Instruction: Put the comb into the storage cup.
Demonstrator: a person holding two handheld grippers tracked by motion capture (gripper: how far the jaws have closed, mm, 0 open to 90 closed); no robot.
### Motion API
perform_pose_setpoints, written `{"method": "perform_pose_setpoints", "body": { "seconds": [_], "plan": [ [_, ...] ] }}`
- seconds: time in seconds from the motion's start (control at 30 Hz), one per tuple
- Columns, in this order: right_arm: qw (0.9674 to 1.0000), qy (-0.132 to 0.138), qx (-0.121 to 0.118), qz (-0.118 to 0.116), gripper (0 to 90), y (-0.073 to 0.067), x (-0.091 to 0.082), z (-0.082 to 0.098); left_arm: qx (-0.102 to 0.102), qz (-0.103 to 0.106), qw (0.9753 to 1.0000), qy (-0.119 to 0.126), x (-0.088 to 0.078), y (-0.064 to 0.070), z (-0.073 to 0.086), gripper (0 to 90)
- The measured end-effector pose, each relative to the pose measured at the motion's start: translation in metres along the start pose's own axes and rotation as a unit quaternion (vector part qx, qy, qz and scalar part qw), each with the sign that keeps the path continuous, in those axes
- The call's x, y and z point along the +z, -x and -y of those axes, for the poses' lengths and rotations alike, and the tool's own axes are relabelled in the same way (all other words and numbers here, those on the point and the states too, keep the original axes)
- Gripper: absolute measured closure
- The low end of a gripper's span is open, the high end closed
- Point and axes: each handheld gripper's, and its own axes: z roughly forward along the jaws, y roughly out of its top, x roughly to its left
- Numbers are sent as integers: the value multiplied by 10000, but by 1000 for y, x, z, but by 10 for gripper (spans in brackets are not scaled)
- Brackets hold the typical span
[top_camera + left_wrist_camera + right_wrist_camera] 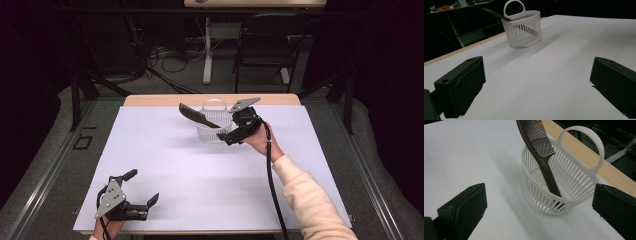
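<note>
Comb (537, 142): stood handle-down in basket (574, 182), leaning on rim.
Right gripper (231, 136): released, beside basket.
Left gripper (142, 189): released, empty.

white table sheet (200, 175) | wooden table edge (165, 100) | black chair (265, 45) beyond table | floor cables (165, 57)

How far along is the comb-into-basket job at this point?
Done: the comb stands handle-down in the white basket, leaning out over the rim. In hand: nothing; the right hand-held gripper sits beside the basket with its jaws wide open and empty. The left hand-held gripper rests open near the table's front edge. Left: probably just drawing the right hand back.
</note>
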Motion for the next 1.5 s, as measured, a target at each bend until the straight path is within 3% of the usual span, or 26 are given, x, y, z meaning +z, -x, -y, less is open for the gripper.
{"method": "perform_pose_setpoints", "body": {
  "seconds": [0.83, 1.5],
  "plan": [
    [10000, 47, -17, -6, 0, -11, -38, 29, 9, 1, 10000, -13, 0, 0, 0, 1],
    [9999, 119, -1, 72, 0, -22, -67, 63, -10, 4, 10000, -18, 1, 1, 0, 1]
  ]
}}
